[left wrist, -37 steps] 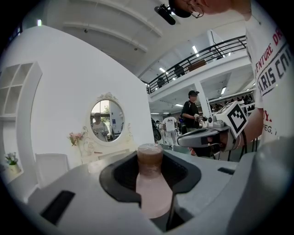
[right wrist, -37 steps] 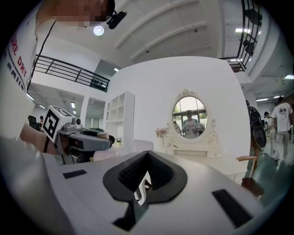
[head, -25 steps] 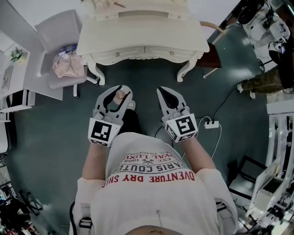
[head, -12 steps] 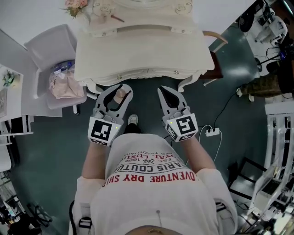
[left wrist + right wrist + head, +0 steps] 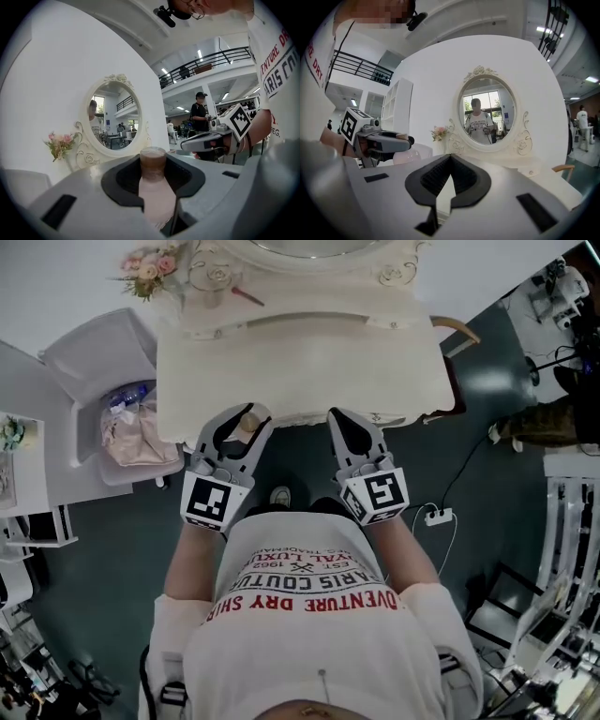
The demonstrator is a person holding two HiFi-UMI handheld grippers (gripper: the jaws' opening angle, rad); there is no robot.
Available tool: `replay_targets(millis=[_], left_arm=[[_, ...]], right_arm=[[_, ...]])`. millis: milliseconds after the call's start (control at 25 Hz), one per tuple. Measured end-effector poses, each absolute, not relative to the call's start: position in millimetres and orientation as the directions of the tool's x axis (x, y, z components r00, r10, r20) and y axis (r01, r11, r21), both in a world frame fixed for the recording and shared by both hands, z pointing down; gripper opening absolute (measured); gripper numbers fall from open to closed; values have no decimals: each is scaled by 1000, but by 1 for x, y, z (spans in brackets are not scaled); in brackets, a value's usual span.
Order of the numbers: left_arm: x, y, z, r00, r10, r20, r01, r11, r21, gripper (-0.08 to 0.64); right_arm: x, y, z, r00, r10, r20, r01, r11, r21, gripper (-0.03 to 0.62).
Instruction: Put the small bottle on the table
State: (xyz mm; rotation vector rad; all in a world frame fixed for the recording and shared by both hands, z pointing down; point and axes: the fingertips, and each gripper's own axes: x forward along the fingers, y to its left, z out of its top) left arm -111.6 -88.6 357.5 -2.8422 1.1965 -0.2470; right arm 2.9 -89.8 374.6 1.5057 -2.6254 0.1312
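Observation:
A small pale pink bottle (image 5: 247, 419) with a brown cap stands upright between the jaws of my left gripper (image 5: 236, 427), which is shut on it. The left gripper view shows the bottle (image 5: 154, 187) filling the gap between the dark pads. My right gripper (image 5: 345, 429) is beside it, shut, with nothing in it; its tips meet in the right gripper view (image 5: 450, 159). Both grippers reach the front edge of the cream dressing table (image 5: 300, 362). The bottle hangs just over that edge.
An oval mirror (image 5: 487, 112) with an ornate frame stands at the table's back, with pink flowers (image 5: 145, 268) to its left. A white chair holding a pink bundle (image 5: 131, 423) is at the left. A wooden chair (image 5: 455, 329) and a floor power strip (image 5: 439, 517) are at the right.
The table has come closer: both grippers were over the floor in front of it and now reach its front edge. The left gripper's hold on the bottle is unchanged.

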Motion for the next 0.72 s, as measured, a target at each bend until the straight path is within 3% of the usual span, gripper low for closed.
replay_targets(millis=[720], left_arm=[[-61,-257,414,608,-771,190,-779,-625,-45,141]], right_arm=[[50,-270,415,-618,-760,202,-783,619,-63,-2]])
